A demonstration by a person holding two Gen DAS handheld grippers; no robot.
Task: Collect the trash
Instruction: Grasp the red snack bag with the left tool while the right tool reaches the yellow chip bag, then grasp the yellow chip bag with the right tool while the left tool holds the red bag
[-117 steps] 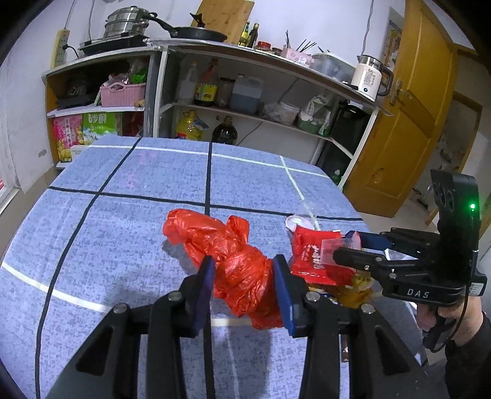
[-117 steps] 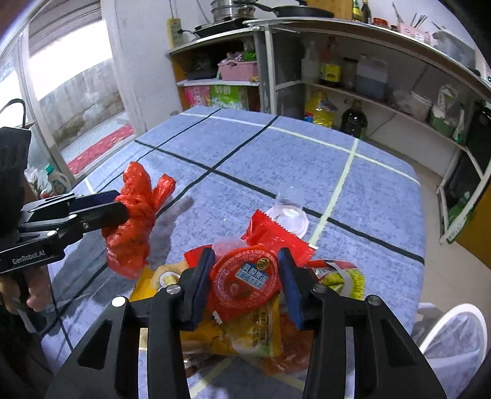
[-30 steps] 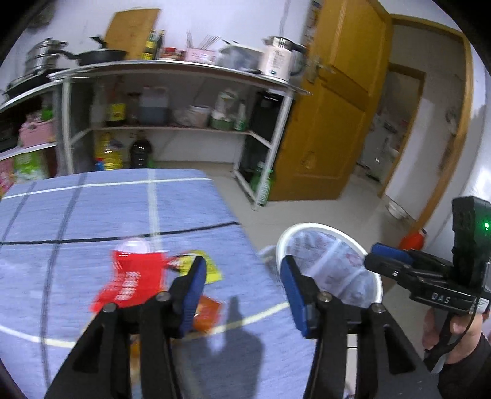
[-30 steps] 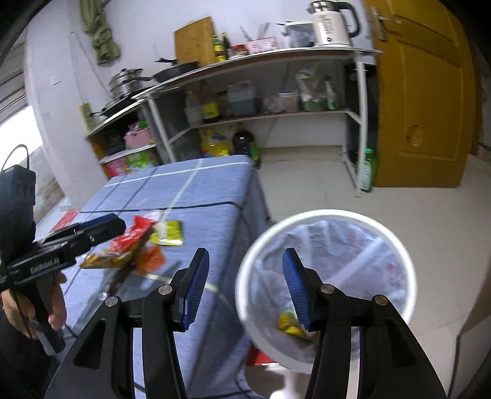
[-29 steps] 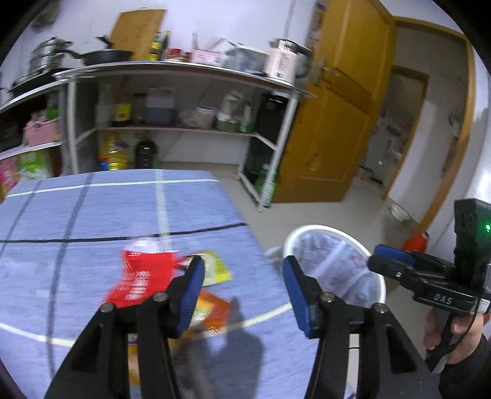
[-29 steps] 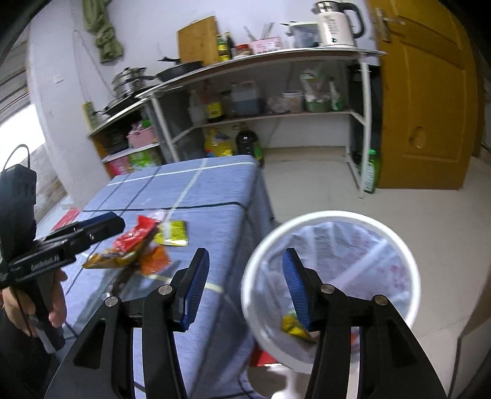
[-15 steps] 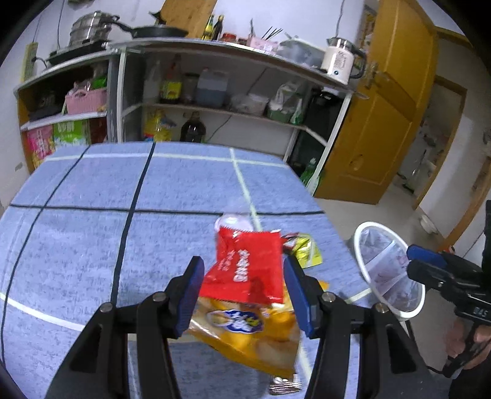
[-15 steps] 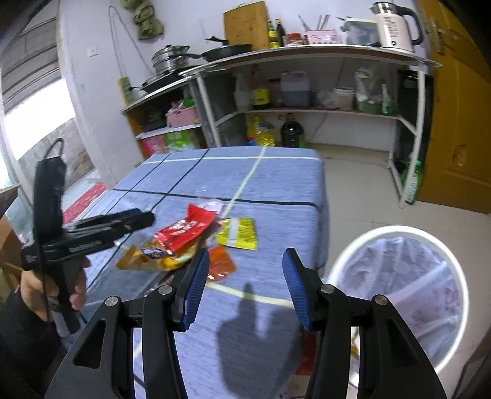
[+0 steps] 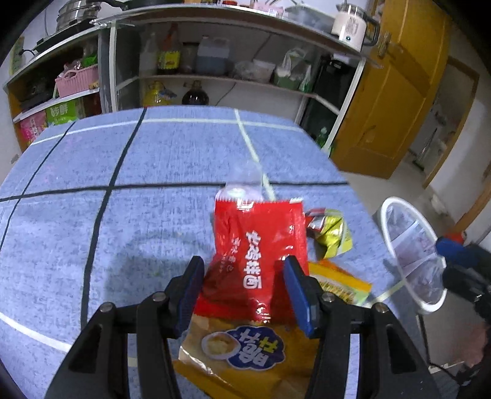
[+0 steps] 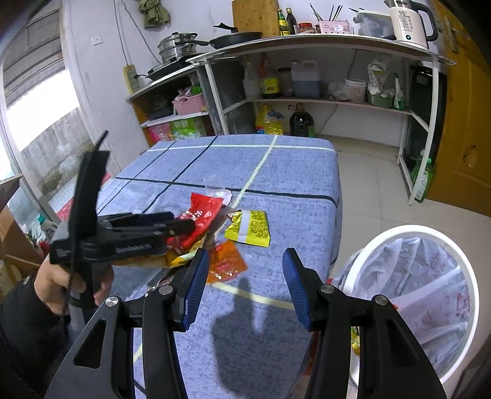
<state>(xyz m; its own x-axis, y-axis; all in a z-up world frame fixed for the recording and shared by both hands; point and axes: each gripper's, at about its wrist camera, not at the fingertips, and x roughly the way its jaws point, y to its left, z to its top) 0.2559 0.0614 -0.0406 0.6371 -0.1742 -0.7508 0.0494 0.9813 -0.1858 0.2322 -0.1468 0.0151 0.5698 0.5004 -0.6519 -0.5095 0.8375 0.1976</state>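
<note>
Trash pile: wrappers heaped near the table's (image 9: 159,159) corner closest to the bin.
Left gripper (image 9: 244,290): jaws spread, blue pads flanking the lower part of the red packet (image 9: 260,245); contact not discernible.
Red packet: lies on the yellow chip bag (image 9: 245,359), white Chinese characters printed along its length.
Yellow chip bag: blue cloud-shaped logo with white characters, picture of a chip.
Yellow-green wrapper (image 10: 250,227): just right of the red packet, flat on the cloth.
Orange sachet (image 10: 225,265): just ahead of the right gripper's left finger.
Clear cup (image 10: 214,187): behind the red packet.
Right gripper (image 10: 245,288): jaws spread, empty, over the table edge.
Bin (image 10: 420,294): white, lined, on the floor right of the table.
Kettle (image 10: 408,21): top shelf, reads "55".
</note>
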